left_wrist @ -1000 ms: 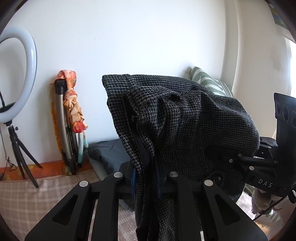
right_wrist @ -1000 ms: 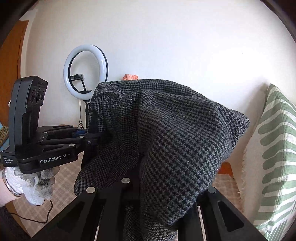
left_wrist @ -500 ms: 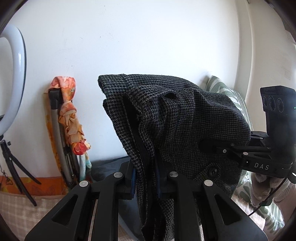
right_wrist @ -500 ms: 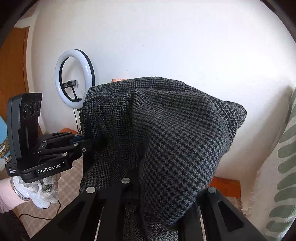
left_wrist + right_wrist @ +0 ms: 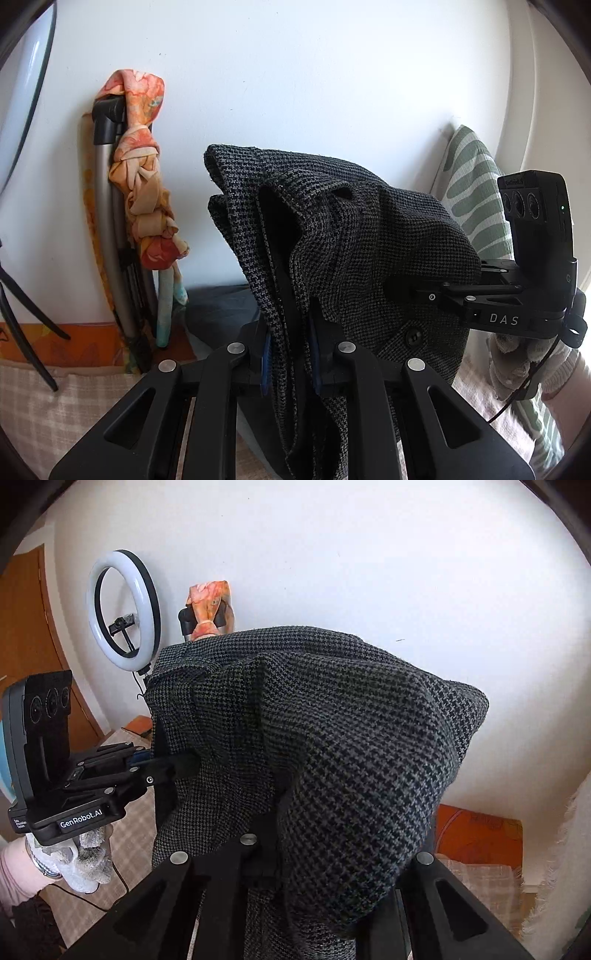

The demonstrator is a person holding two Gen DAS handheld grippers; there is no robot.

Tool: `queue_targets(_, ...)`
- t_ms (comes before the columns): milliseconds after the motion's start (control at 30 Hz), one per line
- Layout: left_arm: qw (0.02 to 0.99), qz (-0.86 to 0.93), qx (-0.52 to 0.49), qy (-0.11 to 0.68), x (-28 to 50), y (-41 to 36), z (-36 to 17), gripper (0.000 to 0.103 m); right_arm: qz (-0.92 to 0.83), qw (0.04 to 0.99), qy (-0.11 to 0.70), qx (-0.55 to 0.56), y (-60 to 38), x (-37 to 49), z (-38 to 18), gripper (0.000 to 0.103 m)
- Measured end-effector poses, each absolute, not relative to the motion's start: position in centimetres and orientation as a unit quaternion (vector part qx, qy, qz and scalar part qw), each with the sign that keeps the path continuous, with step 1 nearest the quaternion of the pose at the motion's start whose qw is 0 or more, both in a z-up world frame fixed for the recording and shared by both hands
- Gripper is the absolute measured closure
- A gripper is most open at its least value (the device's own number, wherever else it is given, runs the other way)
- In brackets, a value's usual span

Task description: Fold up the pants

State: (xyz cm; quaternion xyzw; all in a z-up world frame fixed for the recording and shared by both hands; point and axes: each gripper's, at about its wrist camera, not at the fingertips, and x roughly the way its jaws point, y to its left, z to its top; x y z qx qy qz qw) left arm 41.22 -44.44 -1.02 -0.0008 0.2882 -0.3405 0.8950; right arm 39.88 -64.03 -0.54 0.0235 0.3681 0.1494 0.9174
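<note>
Our left gripper (image 5: pixel 288 354) has its fingers closed on a bunched edge of the pants (image 5: pixel 351 258), lifting them in the air so the cloth hangs free. To its right, our right gripper (image 5: pixel 406 291) seems clamped on the same waist end, though fabric hides its fingers. The ring light (image 5: pixel 123 609) and striped pillow (image 5: pixel 472 199) stand well apart, so we judge there is room to spread.
</note>
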Motion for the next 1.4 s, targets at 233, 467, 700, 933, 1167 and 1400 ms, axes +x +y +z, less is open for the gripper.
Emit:
queue_targets(233,0.894,-0.311,0.029,0.321,43.2,-46.2,-3.1,0.086,0.079,0.911,0.404,-0.001,-63.7,43.7,-3.6,0.058)
queue_targets(467,0.907,-0.295,0.055,0.295,42.4,-46.5,-2.7,0.067,-0.003,0.910,0.415,-0.025,-63.2,45.0,-5.0,0.041)
queue_targets(700,0.908,-0.304,0.057,0.282,41.0,-46.1,-2.1,0.065,-0.046,0.917,0.396,-0.008,-64.3,43.9,-4.6,0.029)
queue_targets(933,0.910,-0.308,0.063,0.271,38.9,-44.9,-1.2,0.065,-0.082,0.927,0.365,0.008,-65.7,39.8,-2.9,0.022)
queue_targets(1167,0.913,-0.312,0.060,0.257,35.2,-42.9,1.0,0.056,-0.110,0.939,0.326,-0.009,-63.4,34.4,0.1,0.010)
queue_targets(1400,0.912,-0.321,0.058,0.249,30.7,-39.9,2.6,0.040,-0.131,0.944,0.304,-0.010,-59.8,29.3,1.7,0.002)
